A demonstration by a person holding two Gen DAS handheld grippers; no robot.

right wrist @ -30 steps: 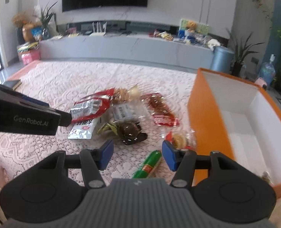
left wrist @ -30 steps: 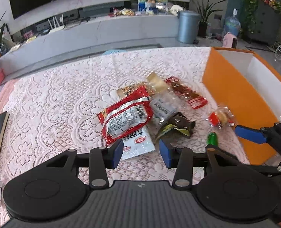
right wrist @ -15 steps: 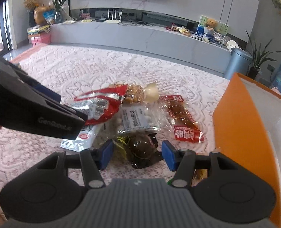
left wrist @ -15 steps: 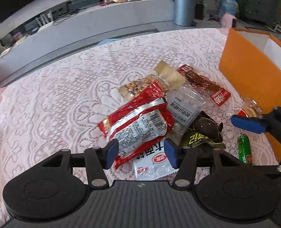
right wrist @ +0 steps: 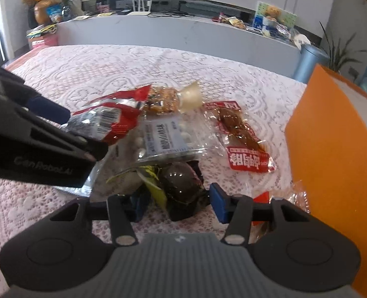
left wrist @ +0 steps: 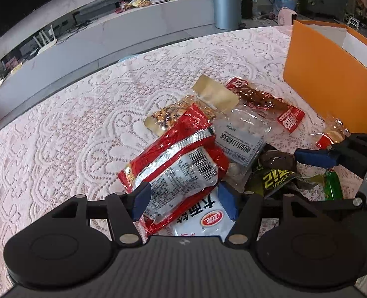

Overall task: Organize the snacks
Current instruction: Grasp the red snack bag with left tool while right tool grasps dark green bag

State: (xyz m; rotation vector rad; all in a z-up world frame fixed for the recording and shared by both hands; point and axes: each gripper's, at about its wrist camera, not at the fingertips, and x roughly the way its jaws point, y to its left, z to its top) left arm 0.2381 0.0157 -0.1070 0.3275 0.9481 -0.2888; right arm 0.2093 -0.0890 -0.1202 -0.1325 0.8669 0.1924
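Left claw (left wrist: 183, 198), fingers apart, straddles the red packet (left wrist: 176, 164); right claw (right wrist: 177, 202), apart, straddles the dark packet (right wrist: 181, 181).

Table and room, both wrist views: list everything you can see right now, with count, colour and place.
Red packet: 1, red and silver, pile's left, between left gripper's open fingers.
White packet: 1, white, under the red packet.
Nut bar: 1, brown in clear wrap, pile's far side.
Clear pack: 1, clear with white balls, pile's middle.
Meat strip: 1, brown with red label, nearest the box.
Dark packet: 1, dark brown and yellow-green, between right gripper's open fingers.
Green stick: 1, green, near edge.
Small candy: 1, red-orange in clear wrap, by box wall.
Box: 1, orange, right.
Tablecloth: 1, pink lace.
Bin: 1, blue-grey, floor behind.
Left gripper: open.
Right gripper: open.
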